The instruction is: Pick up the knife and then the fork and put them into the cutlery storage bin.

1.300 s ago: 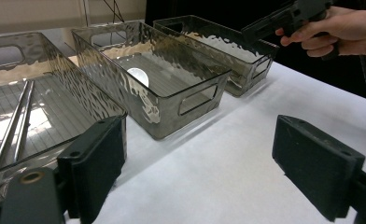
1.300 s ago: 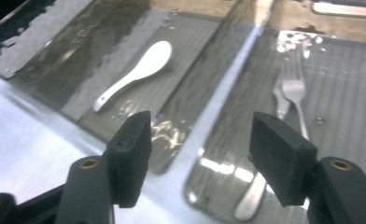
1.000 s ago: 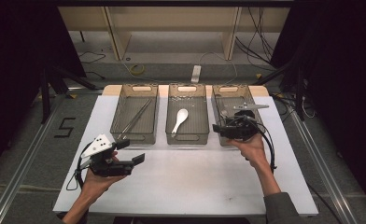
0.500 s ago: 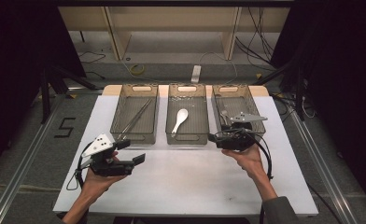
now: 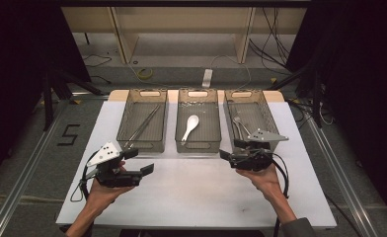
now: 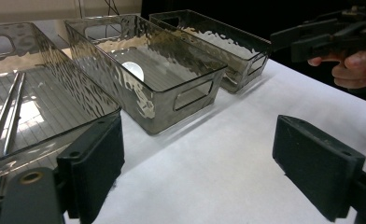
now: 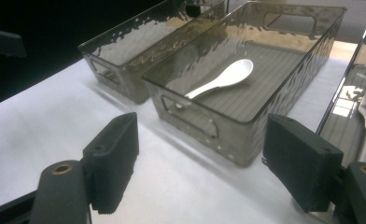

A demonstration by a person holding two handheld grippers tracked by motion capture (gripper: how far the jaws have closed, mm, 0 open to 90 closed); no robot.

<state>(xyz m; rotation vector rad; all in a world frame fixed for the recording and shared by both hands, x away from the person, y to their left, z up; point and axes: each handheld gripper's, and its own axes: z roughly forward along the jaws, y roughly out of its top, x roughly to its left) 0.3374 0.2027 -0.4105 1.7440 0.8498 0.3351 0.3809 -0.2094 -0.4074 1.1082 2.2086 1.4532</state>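
Inside middle bin (image 5: 197, 146), white spoon (image 5: 190, 128).

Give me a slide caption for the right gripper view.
Open right gripper facing a white ceramic spoon in the middle smoky plastic bin.

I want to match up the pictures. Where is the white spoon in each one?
High view: the white spoon lies in the middle bin, near the picture's centre.
Left gripper view: a white patch of the spoon shows through the middle bin's wavy wall, upper centre-left.
Right gripper view: the spoon lies on the bin floor, upper centre.
Shared landmark: the middle bin's near-end handle cutout.
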